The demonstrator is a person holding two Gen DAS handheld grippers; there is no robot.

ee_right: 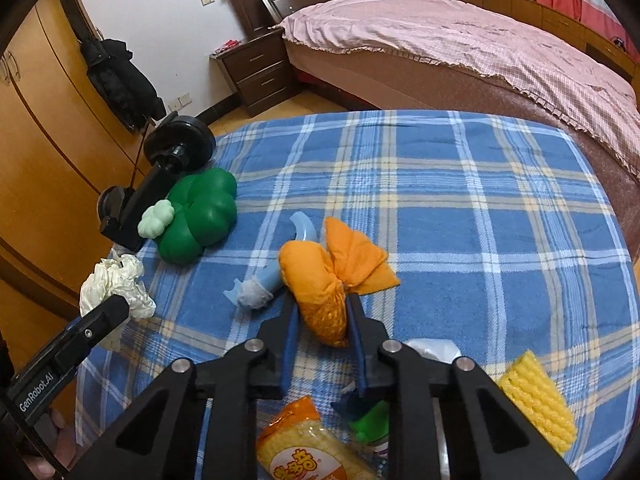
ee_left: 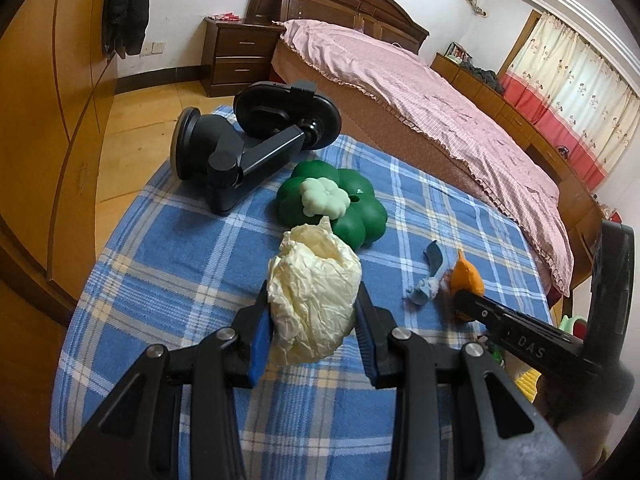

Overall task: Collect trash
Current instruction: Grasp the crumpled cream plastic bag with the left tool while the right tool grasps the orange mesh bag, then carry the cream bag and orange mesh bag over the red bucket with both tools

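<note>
So both hands are loaded at this point. The left gripper (ee_left: 314, 316) has its jaws partly closed around a crumpled cream paper wad (ee_left: 314, 292), pads pressing either side, presumably trash on its way out. The right gripper (ee_right: 322, 316) is pinched down narrow on the mesh end of an orange plush carrot (ee_right: 316, 284), near the middle of the blue plaid blanket (ee_right: 460, 208); squeezing the soft end looks like the easy way to lift it.

Just past the carrot lies a small blue plastic piece (ee_right: 272, 264), then the green toy pumpkin (ee_left: 332, 200) toward the blanket's left edge, and a black phone mount (ee_left: 256, 136) at the far left corner.

Only the right wrist view shows the near edge: an orange snack packet (ee_right: 304, 440), a yellow foam net (ee_right: 536, 404) and something green (ee_right: 372, 420) under the gripper. Only the left view shows the wad's grip properly.
</note>
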